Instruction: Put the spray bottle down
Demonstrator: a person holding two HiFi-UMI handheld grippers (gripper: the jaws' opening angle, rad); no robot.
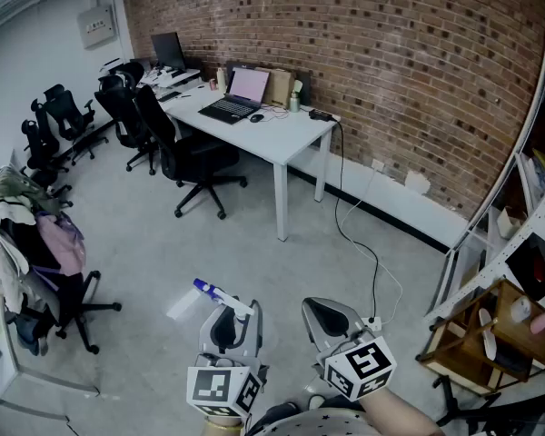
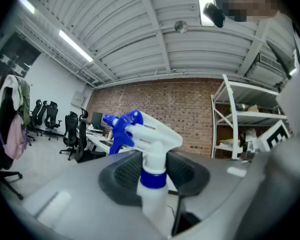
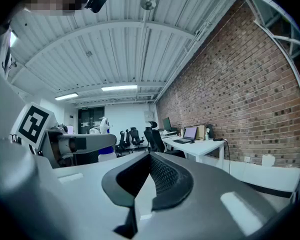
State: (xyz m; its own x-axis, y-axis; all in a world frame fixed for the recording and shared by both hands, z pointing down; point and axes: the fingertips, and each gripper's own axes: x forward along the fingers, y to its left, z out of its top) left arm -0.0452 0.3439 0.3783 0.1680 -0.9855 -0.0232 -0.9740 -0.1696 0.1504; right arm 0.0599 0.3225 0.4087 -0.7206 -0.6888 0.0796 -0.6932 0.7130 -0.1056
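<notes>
A white spray bottle with a blue nozzle and trigger is held low over the grey floor, nozzle pointing left, in the head view. My left gripper is shut on it. In the left gripper view the two black pads clamp the bottle's neck just above its blue collar, and the white head rises above the jaws. The bottle's body is hidden below them. My right gripper hovers beside it on the right, slightly open, with nothing between its pads.
A white desk with an open laptop stands by the brick wall, black office chairs beside it. A metal shelf and a wooden rack are at the right. A black cable runs across the floor. A chair draped with clothes is at the left.
</notes>
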